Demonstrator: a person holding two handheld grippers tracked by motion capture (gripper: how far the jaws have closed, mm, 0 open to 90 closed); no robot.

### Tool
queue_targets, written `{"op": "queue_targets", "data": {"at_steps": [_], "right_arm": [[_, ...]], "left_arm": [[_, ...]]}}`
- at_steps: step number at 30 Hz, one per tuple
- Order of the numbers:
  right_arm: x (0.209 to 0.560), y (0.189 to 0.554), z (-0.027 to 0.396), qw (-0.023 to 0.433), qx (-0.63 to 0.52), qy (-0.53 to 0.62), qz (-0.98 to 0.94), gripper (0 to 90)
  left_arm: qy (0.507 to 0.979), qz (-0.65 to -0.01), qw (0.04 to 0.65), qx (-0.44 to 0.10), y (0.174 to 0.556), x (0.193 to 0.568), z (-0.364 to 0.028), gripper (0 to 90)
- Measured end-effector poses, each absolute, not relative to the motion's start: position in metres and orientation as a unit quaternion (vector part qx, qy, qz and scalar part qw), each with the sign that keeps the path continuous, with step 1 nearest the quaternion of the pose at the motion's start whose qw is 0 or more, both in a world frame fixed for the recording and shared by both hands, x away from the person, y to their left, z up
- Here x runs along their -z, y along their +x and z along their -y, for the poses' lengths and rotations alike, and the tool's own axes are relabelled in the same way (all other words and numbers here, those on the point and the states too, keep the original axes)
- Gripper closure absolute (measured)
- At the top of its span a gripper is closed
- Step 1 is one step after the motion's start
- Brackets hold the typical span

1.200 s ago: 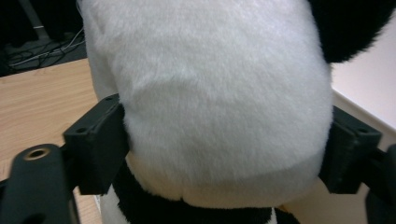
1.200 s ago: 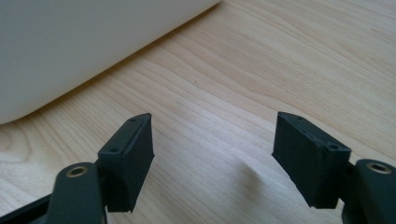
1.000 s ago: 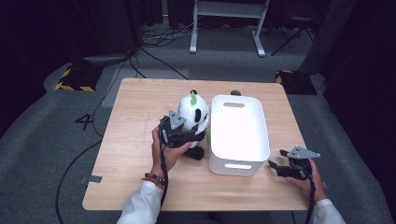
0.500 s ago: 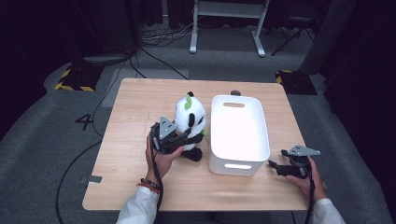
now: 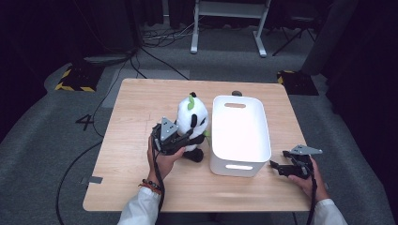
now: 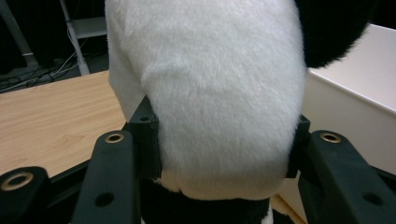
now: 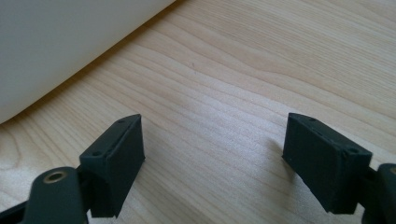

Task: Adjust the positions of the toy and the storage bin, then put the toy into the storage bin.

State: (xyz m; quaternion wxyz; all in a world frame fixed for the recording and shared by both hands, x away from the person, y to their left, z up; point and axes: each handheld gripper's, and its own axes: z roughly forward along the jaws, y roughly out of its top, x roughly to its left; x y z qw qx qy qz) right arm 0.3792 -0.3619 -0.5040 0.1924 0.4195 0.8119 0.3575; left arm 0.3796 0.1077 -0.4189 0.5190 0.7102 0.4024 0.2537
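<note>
Left gripper (image 5: 180, 138) clamped on the plush panda (image 5: 191, 123); right gripper (image 5: 281, 167) idle, fingers wide apart over bare bench (image 5: 141, 103).

Panda sits upright on the bench just left of the white bin (image 5: 240, 136), near it, contact can't be confirmed. In the left gripper view the fingers (image 6: 148, 140) pinch the white torso (image 6: 210, 93) from both sides and the fur bulges around them, so it's soft and compressible, likely light. Fur looks grippy, not slippery; nothing fragile. The mid-torso hold looks sound: widest, most padded part, close to the centre of mass. I'd avoid the ears, limbs or green tuft (image 5: 191, 98), since those would flop and let the body swing. Expect some sag when lifted.
</note>
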Motion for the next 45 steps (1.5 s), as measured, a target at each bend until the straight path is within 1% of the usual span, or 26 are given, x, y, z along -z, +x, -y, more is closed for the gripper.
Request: {"op": "queue_targets", "data": {"at_steps": [9,15,17,23,33,37,45], "right_arm": [[0.504,0.378,0.361,0.197,-0.356,0.420,-0.811,20.4],[0.504,0.378,0.361,0.197,-0.356,0.420,-0.811,20.4],[0.504,0.378,0.361,0.197,-0.356,0.420,-0.811,20.5],[0.504,0.378,0.361,0.198,-0.356,0.419,-0.811,20.6],[0.504,0.377,0.360,0.201,-0.356,0.416,-0.812,21.1],[0.504,0.376,0.360,0.202,-0.356,0.416,-0.812,21.0],[0.504,0.375,0.360,0.204,-0.356,0.415,-0.812,21.0]], "left_arm": [[0.715,-0.397,0.512,-0.262,0.377,0.419,-0.104,50.4],[0.711,-0.394,0.520,-0.261,0.377,0.418,-0.104,51.4],[0.716,-0.384,0.521,-0.262,0.376,0.417,-0.105,51.7],[0.709,-0.386,0.528,-0.266,0.373,0.414,-0.104,52.1],[0.704,-0.373,0.535,-0.281,0.384,0.401,-0.099,52.5],[0.695,-0.375,0.548,-0.275,0.391,0.396,-0.101,52.6],[0.680,-0.369,0.564,-0.289,0.391,0.371,-0.107,52.6]]}}
